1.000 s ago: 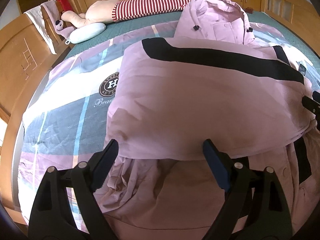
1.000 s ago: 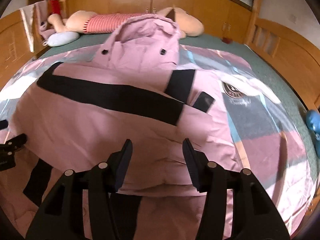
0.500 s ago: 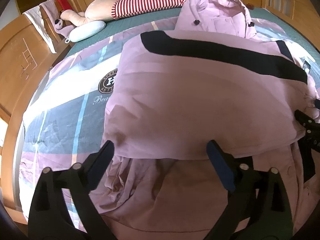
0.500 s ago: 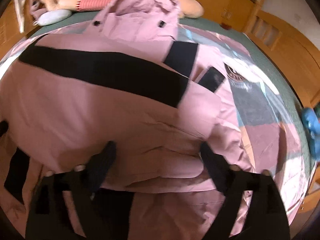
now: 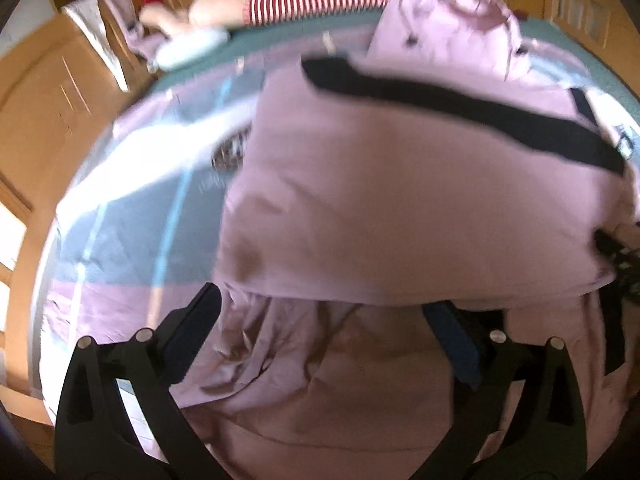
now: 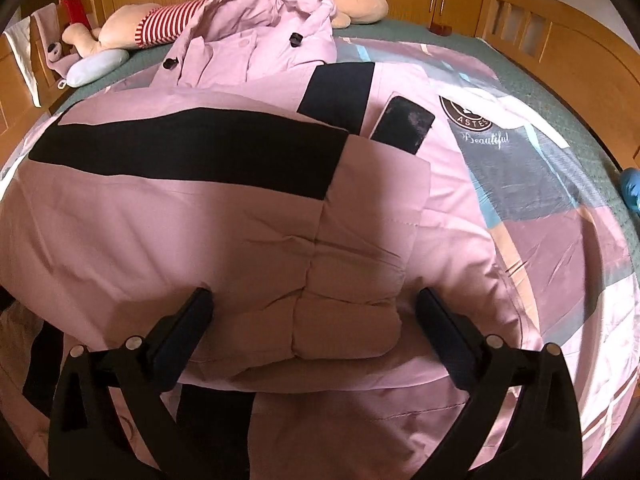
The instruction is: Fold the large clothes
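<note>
In the left wrist view, the left gripper [image 5: 328,324] is held spread at the folded edge of the pink jacket [image 5: 400,200], which is laid on the bed quilt [image 5: 132,216], apparently for a grasp. In the right wrist view, the right gripper [image 6: 316,320] is likewise spread, straddling the jacket's padded fold without pinching it.

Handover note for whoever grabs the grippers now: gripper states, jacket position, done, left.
Left gripper: open, at the near edge of the folded part, holding nothing.
Right gripper: open, straddling the folded sleeve end, not clamped.
Pink jacket: flat on the bed, hood towards the headboard by the plush toy.
Done: sleeve with black stripe lies folded across the body.
Left: probably fold the lower hem up and the hood down; the other sleeve's state is unclear.
</note>
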`<state>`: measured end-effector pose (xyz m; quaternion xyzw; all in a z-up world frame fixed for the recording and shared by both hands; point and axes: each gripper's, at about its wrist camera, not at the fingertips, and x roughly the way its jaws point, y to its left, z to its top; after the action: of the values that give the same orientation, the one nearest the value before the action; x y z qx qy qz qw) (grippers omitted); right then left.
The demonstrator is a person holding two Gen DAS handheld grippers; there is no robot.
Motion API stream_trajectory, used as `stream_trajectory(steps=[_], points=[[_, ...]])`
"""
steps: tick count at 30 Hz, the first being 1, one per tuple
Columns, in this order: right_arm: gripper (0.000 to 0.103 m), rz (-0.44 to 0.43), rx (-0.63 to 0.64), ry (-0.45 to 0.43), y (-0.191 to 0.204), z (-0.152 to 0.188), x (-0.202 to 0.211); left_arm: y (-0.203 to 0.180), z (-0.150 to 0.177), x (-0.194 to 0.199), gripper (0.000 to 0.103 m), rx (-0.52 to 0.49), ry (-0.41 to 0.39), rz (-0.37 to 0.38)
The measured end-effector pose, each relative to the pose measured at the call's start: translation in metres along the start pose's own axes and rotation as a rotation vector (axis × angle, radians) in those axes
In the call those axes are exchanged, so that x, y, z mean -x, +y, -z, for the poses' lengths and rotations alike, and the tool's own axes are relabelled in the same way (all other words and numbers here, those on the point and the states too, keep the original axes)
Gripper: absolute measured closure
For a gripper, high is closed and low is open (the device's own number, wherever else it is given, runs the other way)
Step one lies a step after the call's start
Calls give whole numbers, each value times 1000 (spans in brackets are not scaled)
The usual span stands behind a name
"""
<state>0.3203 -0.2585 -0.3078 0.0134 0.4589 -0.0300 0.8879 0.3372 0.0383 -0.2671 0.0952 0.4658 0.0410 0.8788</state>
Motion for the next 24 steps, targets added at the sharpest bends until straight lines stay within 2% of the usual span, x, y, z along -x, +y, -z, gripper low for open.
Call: stream_trajectory(steps=[2,3,4,6,7,9,10,15,19,21,22,24], points=[[1,-3,-2,-19,-1,1,0,-12,3,9,2,-20,-23,21],[1,-4,-3,-27,-1,3,0,-18,6,8,2,-28,-10,44],[1,-5,-6,-35,-1,4,-1,-25,11,5,2,-37,20,82],[1,-10,-12,-49,-1,6,-1,-45,26,-14,2,-64,153,183],[1,-16,-15,-56,-2,5,-2,-52,32,-17,2,-80,156,156],[1,-35,-26,-68,-5,6,-3,-62,35,-11,2,-136,100,100],[1,-44,-32,-70,-6,6,-4,-64,35,-10,2,-151,98,95],[1,-51,-38,-70,-6,4,-4,-49,28,-14,2,-72,162,173],[1,-25,-28,-30,-4,-4,4,-43,27,-15,2,-69,184,163],[1,4,-66,-146,-3,-12,33,-41,26,-18,2,-71,200,159],[1,-20,-92,-236,0,-18,53,-41,26,-16,2,-70,201,156],[1,-80,-87,-277,12,-32,66,-27,26,-12,2,-63,199,149]])
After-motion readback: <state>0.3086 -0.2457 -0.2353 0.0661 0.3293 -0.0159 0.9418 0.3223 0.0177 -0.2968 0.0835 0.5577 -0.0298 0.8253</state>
